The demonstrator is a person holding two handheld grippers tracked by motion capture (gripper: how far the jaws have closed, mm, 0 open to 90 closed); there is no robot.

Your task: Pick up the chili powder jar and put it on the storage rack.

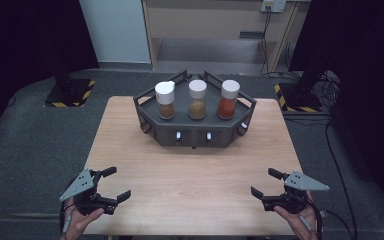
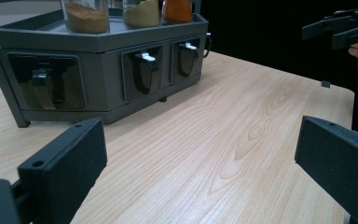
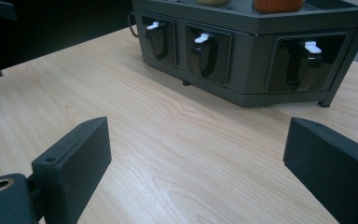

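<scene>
At the far middle of the pale wood-grain table (image 1: pixel 195 170) we see a dark angular rack (image 1: pixel 195 131) holding three white-capped spice jars (image 1: pixel 197 99); left gripper (image 1: pixel 110 184) and right gripper (image 1: pixel 264 183) gape open, empty, well apart from it.

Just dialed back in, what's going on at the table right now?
Nothing is held. A person has a hand-held gripper in each hand at the near edge of the table: the left hand-held gripper and the right hand-held gripper both hover with jaws wide open and nothing between them. Farther back stands a grey spice rack with three white-capped jars on top: a brown one, a tan one and a red one. All are untouched.
</scene>
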